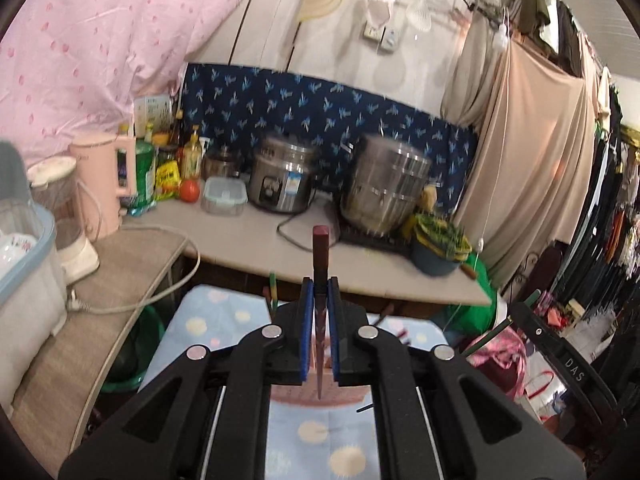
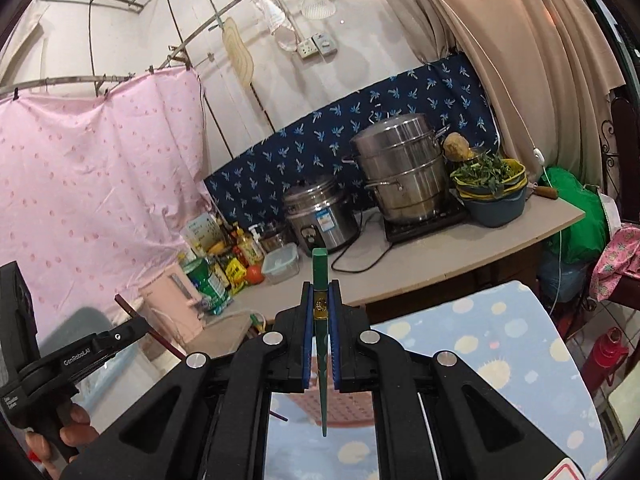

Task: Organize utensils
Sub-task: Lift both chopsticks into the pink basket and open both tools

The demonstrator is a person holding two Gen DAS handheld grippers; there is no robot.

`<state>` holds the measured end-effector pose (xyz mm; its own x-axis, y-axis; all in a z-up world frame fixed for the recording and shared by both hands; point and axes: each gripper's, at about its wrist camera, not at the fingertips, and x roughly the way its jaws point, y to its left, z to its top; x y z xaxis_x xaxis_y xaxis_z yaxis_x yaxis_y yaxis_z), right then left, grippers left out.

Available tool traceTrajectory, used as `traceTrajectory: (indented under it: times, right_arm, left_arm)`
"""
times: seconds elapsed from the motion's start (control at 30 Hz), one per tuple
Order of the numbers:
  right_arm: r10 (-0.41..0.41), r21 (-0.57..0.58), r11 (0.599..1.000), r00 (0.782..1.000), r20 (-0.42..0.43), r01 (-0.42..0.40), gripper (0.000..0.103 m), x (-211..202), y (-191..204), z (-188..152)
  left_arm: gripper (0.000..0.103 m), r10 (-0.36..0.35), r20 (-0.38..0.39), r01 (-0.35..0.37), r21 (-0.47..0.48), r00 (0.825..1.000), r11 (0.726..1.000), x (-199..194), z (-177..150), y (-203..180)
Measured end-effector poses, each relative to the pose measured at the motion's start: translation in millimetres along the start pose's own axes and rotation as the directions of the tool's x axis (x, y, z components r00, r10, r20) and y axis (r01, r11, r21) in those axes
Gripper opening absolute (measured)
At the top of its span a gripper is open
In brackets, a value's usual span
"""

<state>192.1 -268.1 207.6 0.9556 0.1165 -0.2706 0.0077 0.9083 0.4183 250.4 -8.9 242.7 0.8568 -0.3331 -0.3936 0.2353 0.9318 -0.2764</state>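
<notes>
My left gripper (image 1: 320, 284) is shut on a dark red chopstick (image 1: 320, 256), held upright with its thick end up and its tip pointing down toward a pink basket (image 1: 316, 394) below. My right gripper (image 2: 320, 286) is shut on a green chopstick (image 2: 320, 272) with a gold band, also upright, its tip over the pink basket (image 2: 344, 412). The left gripper also shows in the right wrist view (image 2: 132, 330), still holding the red chopstick (image 2: 124, 306). The right gripper's body shows at the right of the left wrist view (image 1: 560, 356), with its green chopstick (image 1: 490, 338).
A table with a blue polka-dot cloth (image 2: 500, 340) lies below both grippers. Behind is a counter (image 1: 248, 236) with a rice cooker (image 1: 282, 178), a steel steamer pot (image 1: 386, 190), a bowl of greens (image 1: 438, 246), bottles and a pink kettle (image 1: 106, 180). A dish bin (image 1: 24, 264) stands left.
</notes>
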Motion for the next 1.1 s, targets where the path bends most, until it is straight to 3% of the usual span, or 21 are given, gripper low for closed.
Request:
traceTrajectory:
  times: [0.23,0.57,0.73,0.83,0.9,0.97,1.1]
  right_arm:
    - [-0.009,0.018,1.000,0.998,0.069,0.007,0.007,45,2,32]
    - [-0.059,0.007,0.998,0.994,-0.096,0.060,0.007,124,-24,-7]
    - [-0.075,-0.005,0.997,0.985,-0.159,0.075,0.007,145,-31,-28]
    - [-0.088,0.000,0.996,0.981,-0.176,0.089,0.013,151,-36,-34]
    - [-0.098,0.004,0.995,0.980,-0.173,0.100,0.018,150,-39,-35]
    - [-0.098,0.013,0.995,0.981,-0.170,0.102,0.036,148,-41,-35]
    - [-0.104,0.005,0.994,0.983,-0.152,0.106,0.038,137,-39,-31]
  left_arm:
    - [0.007,0.024,0.058,-0.024,0.011,0.998,1.000,40,25,-1]
    - [0.007,0.046,-0.078,-0.047,-0.017,0.996,0.999,115,-6,23]
    - [0.007,0.057,-0.125,-0.059,-0.015,0.991,0.998,136,-23,29]
    - [0.008,0.051,-0.146,-0.055,-0.026,0.988,0.998,143,-30,31]
    - [0.014,0.049,-0.142,-0.054,-0.031,0.989,0.998,141,-32,32]
    - [0.045,0.068,-0.135,-0.073,-0.035,0.989,0.997,140,-34,33]
    - [0.049,0.095,-0.124,-0.099,-0.027,0.988,0.995,134,-35,32]
